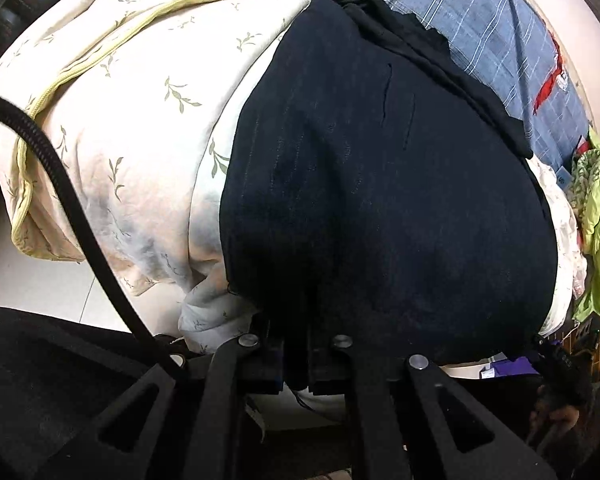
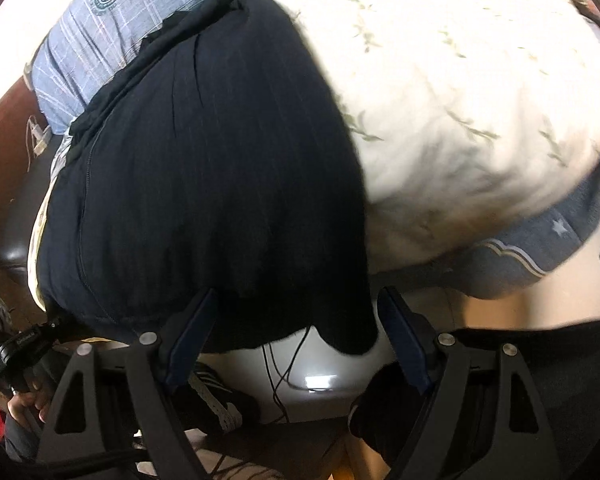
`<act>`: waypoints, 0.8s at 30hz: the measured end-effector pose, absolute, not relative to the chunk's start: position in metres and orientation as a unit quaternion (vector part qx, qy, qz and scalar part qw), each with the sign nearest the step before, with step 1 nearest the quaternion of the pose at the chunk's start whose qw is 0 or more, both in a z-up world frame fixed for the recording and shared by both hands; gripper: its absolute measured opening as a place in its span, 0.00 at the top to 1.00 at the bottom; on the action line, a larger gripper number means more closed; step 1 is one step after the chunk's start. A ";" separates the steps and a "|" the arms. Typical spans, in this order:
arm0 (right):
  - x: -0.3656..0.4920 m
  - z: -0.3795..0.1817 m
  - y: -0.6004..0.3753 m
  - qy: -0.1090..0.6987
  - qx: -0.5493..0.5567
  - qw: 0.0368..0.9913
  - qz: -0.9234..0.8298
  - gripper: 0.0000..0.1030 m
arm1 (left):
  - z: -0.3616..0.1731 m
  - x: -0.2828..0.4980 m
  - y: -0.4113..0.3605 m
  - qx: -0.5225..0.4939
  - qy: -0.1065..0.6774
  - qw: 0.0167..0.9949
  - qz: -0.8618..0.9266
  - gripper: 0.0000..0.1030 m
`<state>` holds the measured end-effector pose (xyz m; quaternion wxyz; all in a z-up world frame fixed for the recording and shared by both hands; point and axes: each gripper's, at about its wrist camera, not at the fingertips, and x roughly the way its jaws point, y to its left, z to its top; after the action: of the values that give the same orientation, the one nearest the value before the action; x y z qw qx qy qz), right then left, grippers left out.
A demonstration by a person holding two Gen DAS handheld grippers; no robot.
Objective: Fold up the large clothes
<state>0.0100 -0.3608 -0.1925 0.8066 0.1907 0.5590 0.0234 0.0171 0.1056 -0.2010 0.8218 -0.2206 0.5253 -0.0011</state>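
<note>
Trousers (image 1: 380, 200) lie across the quilt (image 1: 140, 128), hem at six o'clock, left gripper (image 1: 296, 360) clamped on that hem, right gripper (image 2: 296, 320) spread wide around its corner; a fold seems underway, so next the right must pinch.

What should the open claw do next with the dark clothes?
Probably close the right gripper on the dark garment: its jaws stand open around the hanging hem, while the left gripper looks already shut on the other edge.
</note>
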 end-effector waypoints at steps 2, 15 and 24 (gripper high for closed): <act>0.015 -0.197 -0.360 0.560 0.193 0.805 0.031 0.21 | -0.203 0.019 0.103 -0.217 0.528 0.821 0.000 0.94; -0.002 -0.155 -0.349 0.525 0.189 0.826 0.077 0.91 | -0.194 0.020 0.094 -0.213 0.520 0.827 0.014 0.95; -0.010 -0.103 -0.376 0.444 0.305 0.827 0.161 0.91 | -0.149 0.012 0.111 -0.281 0.442 0.852 -0.025 0.95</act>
<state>-0.0104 -0.3765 -0.1033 0.8273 0.3046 0.4437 0.1611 0.0116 0.1108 -0.1485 0.8517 -0.2810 0.4416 -0.0248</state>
